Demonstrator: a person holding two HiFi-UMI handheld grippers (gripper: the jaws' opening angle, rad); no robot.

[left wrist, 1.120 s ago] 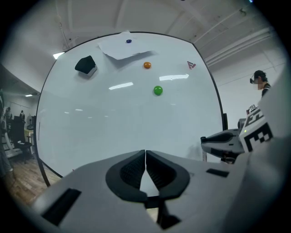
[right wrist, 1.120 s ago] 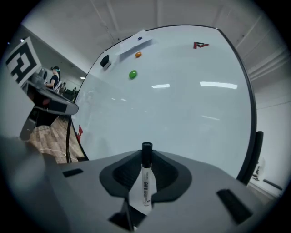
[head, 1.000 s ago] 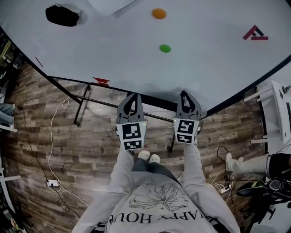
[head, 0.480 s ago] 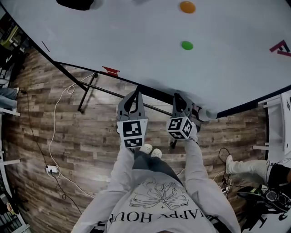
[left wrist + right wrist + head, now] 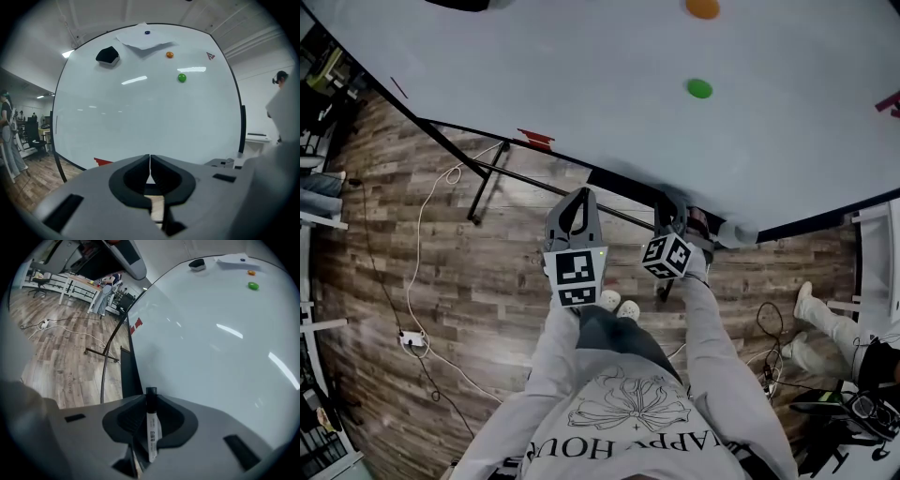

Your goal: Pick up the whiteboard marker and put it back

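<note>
Whiteboard marker [image 5: 151,427] sits btwn the jaws of the right hand-held gripper [image 5: 151,398], lower centre of the right gripper view. It has a white barrel w/ print, and its black cap end pokes just past the jaw tips, pointing toward the whiteboard [image 5: 211,343]. Jaws are clamped on it from both sides.

Left hand-held gripper [image 5: 150,161] is clenched, tips meeting, nothing btwn them. In head view it's just left of the right one, both mid-frame by the board's lower edge.

On the board in the left gripper view:
- green magnet [image 5: 182,78] & orange magnet [image 5: 169,55], upper right
- black eraser [image 5: 108,55], upper left
- paper sheet [image 5: 143,40], at top
- red patch [image 5: 103,162], at the bottom edge

Wood floor [image 5: 441,281] lies below, w/ a white cable [image 5: 417,272] at left in head view.
</note>
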